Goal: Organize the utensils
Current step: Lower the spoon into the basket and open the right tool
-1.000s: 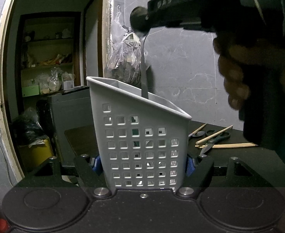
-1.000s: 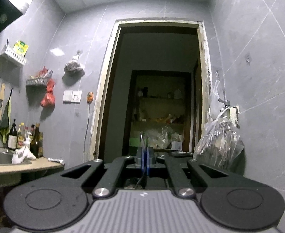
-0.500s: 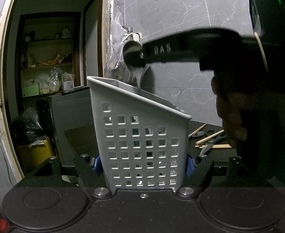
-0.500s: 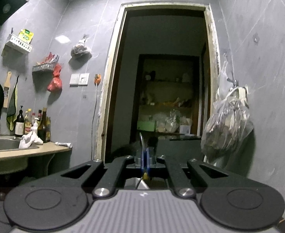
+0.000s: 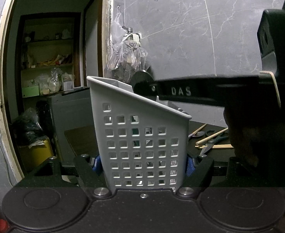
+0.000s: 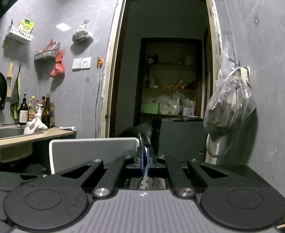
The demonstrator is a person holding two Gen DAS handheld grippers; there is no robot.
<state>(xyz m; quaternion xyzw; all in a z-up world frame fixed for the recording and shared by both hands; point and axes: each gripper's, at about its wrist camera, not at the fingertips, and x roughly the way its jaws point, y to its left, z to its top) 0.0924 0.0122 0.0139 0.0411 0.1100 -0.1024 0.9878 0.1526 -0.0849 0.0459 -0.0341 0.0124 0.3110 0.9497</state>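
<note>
Nearest in the left wrist view, the left tongs (image 5: 143,164) are clenched on the grey plastic utensil holder with square holes (image 5: 140,145), their blue pads pressing on its two sides near the bottom; the holder stands upright on the dark bench (image 5: 80,137). Just above its slanted rim, the right tongs (image 5: 142,89) come in level from the right side. In the right wrist view these right tongs (image 6: 144,158) are closed tightly on a thin metal utensil (image 6: 142,145), which points down into the holder; what kind of utensil it is I cannot tell. Farther on the bench, to the right of the holder, lie black-handled scissors (image 5: 212,141), wooden chopsticks (image 5: 213,146) and a metal spoon (image 5: 197,134), near each other.
</note>
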